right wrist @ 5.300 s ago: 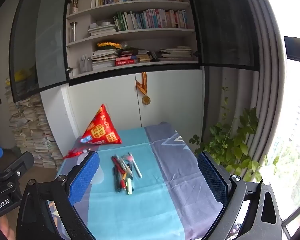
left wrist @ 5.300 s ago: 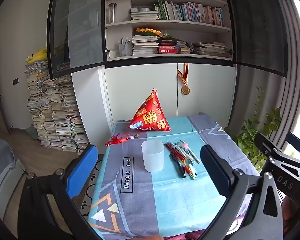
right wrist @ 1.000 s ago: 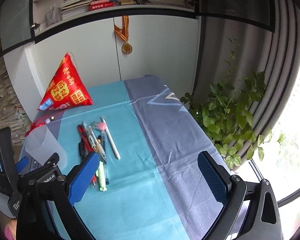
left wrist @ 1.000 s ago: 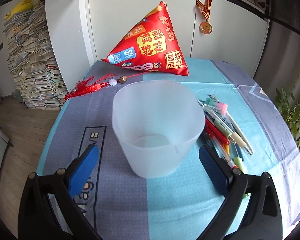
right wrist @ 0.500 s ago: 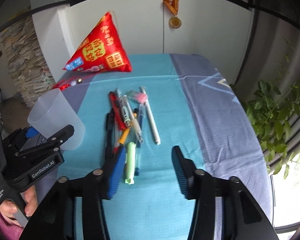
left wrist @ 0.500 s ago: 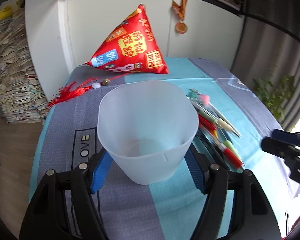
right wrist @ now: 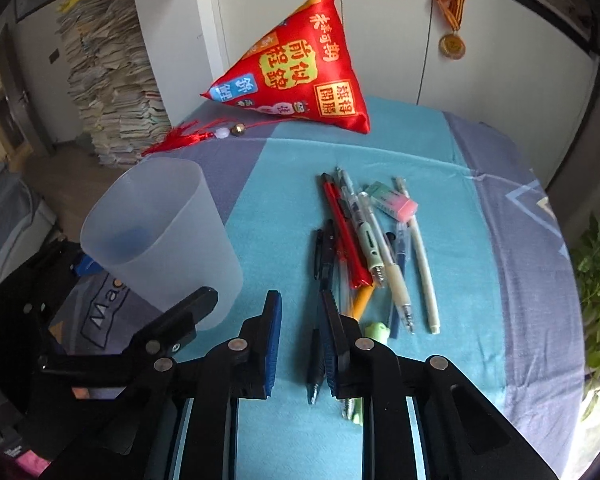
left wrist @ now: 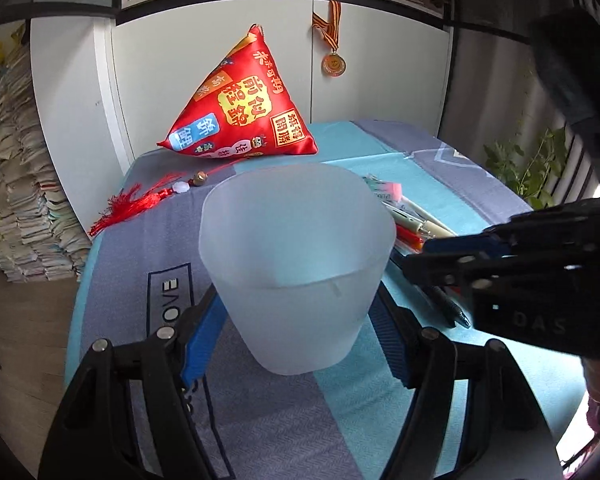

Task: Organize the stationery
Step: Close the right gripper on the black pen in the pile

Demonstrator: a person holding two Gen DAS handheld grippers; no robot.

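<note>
**Cup clamped, right gripper over the pens**

Left wrist view: your left gripper (left wrist: 300, 332) is clamped on the cup (left wrist: 296, 264), a blue pad pressed to each side of its lower wall. The cup stands upright on the cloth (left wrist: 268, 420), frosted and open at the top. Just right of it lie the pens (left wrist: 416, 228), and your right gripper (left wrist: 440, 254) reaches in over them from the right. A red pouch (left wrist: 244, 108) sits at the far edge with its tassel (left wrist: 132, 204) trailing left.

Right wrist view: your right gripper (right wrist: 300, 344) has its fingers a narrow gap apart, holding nothing. A dark pen (right wrist: 320, 312) lies against the inner face of the right finger (right wrist: 332, 340), its tip toward the camera. The other pens (right wrist: 376, 256) fan out ahead, a pink eraser (right wrist: 394, 204) on top. The cup (right wrist: 160, 236) stands to the left, well apart from them.
</note>
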